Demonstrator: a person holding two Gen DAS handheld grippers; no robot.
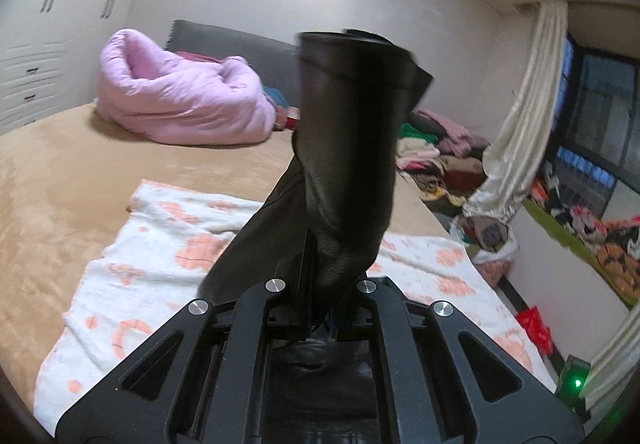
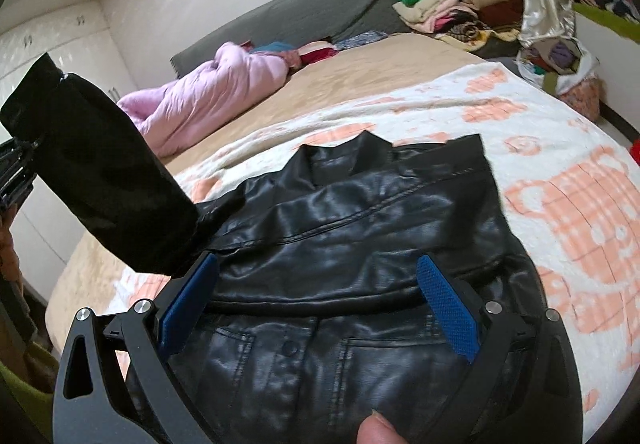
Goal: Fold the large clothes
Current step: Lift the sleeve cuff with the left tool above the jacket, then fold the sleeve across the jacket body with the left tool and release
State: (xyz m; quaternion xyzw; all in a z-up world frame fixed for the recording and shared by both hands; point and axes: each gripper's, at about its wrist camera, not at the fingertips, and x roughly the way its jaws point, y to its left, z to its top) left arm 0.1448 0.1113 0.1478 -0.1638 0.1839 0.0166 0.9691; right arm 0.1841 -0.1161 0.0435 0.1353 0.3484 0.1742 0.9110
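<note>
A black leather jacket [image 2: 360,228] lies on a white blanket with orange flowers [image 2: 560,172] on the bed. My left gripper [image 1: 320,304] is shut on the jacket's sleeve [image 1: 352,148] and holds it up off the bed; the sleeve stands in front of the camera and hides the fingertips. In the right wrist view that lifted sleeve [image 2: 100,180] rises at the left. My right gripper [image 2: 320,284] is open just above the jacket's body, its blue pads [image 2: 448,304] apart on either side. A fingertip [image 2: 376,432] shows at the bottom edge.
A pink quilt [image 1: 180,100] lies bunched at the far side of the tan bed [image 1: 60,184]. A pile of mixed clothes [image 1: 440,152] sits beyond the bed's right edge, with a cream curtain [image 1: 532,104] and a window. White wardrobes [image 1: 44,44] stand at the left.
</note>
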